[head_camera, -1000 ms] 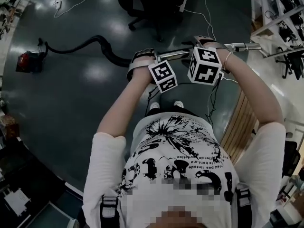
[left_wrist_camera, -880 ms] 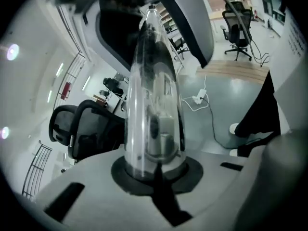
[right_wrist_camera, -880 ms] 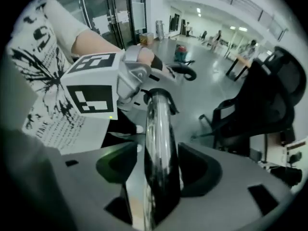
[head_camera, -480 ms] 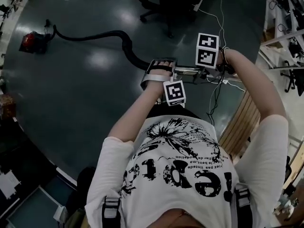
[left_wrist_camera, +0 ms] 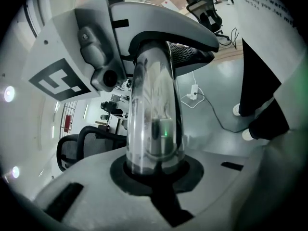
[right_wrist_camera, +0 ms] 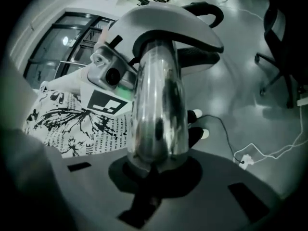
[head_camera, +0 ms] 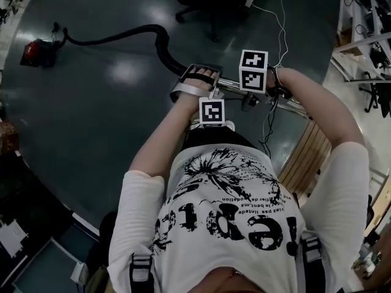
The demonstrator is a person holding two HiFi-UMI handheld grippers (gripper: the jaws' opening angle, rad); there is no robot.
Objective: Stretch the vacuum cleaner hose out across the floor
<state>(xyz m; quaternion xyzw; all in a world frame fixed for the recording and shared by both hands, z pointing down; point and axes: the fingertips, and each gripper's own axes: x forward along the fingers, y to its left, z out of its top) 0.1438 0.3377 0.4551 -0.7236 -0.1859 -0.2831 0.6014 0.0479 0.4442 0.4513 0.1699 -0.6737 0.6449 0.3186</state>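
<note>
Right gripper [right_wrist_camera: 154,177] shifted, closing on metal tube [right_wrist_camera: 156,105]

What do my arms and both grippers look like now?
The left gripper and right gripper have pale grey bodies, black-lined tongs and a white cube of black square markers each. The right tongs are closing round the chrome tube. A dark cable hangs from that gripper. Short white sleeves.

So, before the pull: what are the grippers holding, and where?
The vacuum's metal tube: left gripper clamped on it nearer the hose; right gripper beside it, jaws closing on the tube.
</note>
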